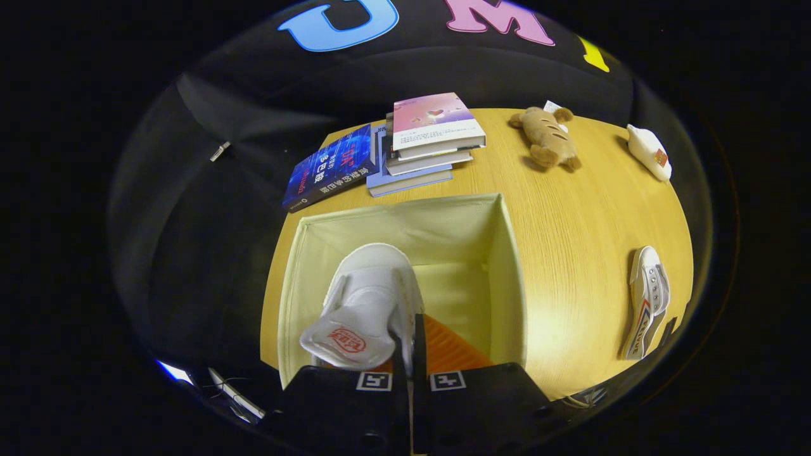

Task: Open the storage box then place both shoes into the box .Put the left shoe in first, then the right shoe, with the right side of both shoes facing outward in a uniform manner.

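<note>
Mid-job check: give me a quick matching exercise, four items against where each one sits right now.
1. held shoe
2. second shoe
3. plush toy
4. pink book

A. on the table far beyond the box
B. top of the book stack
C. between the fingers of the gripper, over the open storage box
D. on the table beside the box

Pairs: 1-C, 2-D, 3-A, 4-B

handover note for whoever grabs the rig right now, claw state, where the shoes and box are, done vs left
Claw: fingers pinched shut on the white shoe, holding it inside the open storage box, toe pointing away.
Second shoe lies on the table to the right of the box.
Done: box open, first shoe lowered in.
Left: release it, then fetch and place the second shoe facing the same way.
</note>
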